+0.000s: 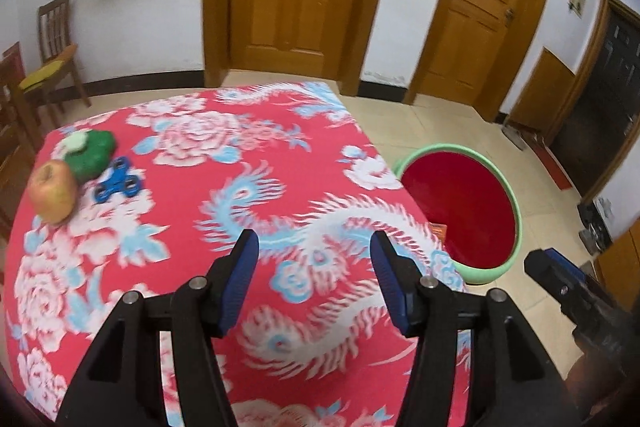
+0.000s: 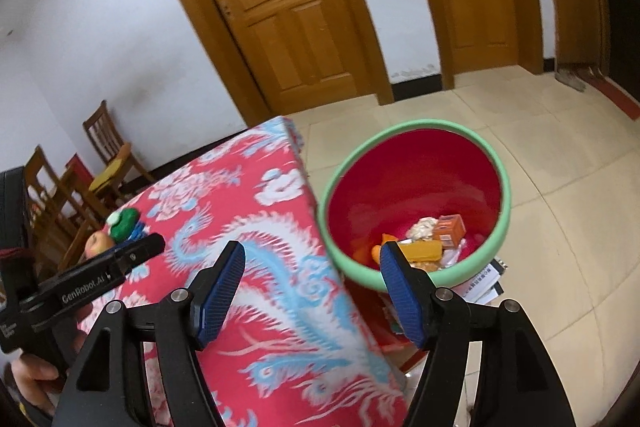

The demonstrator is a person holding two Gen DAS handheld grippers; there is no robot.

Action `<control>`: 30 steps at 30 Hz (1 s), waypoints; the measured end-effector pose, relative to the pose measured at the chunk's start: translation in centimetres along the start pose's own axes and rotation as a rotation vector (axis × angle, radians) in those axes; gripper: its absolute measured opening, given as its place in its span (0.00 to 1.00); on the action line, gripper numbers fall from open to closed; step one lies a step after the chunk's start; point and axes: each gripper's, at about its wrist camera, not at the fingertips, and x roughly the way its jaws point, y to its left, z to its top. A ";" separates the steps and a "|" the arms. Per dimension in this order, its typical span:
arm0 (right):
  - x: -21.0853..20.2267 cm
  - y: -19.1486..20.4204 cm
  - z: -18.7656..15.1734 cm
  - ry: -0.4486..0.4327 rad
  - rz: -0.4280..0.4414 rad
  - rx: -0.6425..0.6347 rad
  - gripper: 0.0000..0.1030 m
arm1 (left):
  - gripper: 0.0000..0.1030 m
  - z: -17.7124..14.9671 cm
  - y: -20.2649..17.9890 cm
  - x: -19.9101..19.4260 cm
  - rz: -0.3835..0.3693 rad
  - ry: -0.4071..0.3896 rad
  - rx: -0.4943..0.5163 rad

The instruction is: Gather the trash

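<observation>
A surface [image 1: 248,155] draped in a red cloth with white and blue flowers and phoenixes fills most of both views. Just beside its right edge, on the tiled floor, stands a round bin [image 2: 416,131] with a green rim and red inside. Collected trash [image 2: 434,239] lies at its bottom: orange and yellow packets and crumpled white paper.

The left gripper [image 1: 314,275] hangs over the near part of the cloth, its blue-padded fingers [image 1: 240,283] spread well apart with nothing between them. The right gripper [image 2: 312,291] hangs over the surface's right edge next to the bin, its fingers [image 2: 402,299] also wide apart and empty.

At the far left corner of the surface sit an apple [image 1: 54,193], a green lump with a white patch [image 1: 90,153] and a blue fidget spinner [image 1: 116,183], close together. Wooden chairs [image 1: 56,43] stand by the wall beyond.
</observation>
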 end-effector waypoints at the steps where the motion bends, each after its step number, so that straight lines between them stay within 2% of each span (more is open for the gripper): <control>1: -0.1 0.6 -0.2 -0.001 0.004 -0.013 0.70 | 0.56 -0.1 0.5 -0.5 0.005 -0.008 -0.011; 9: -1.4 4.8 -1.6 -0.016 0.040 -0.107 0.71 | 0.57 -1.7 2.7 -4.7 0.100 -0.076 -0.045; 14: -2.3 6.6 -2.3 -0.035 0.053 -0.141 0.71 | 0.57 -2.6 3.4 -6.7 0.132 -0.109 -0.054; 30: -4.6 9.4 -3.2 -0.069 0.081 -0.178 0.71 | 0.57 -4.7 5.9 -11.4 0.209 -0.177 -0.108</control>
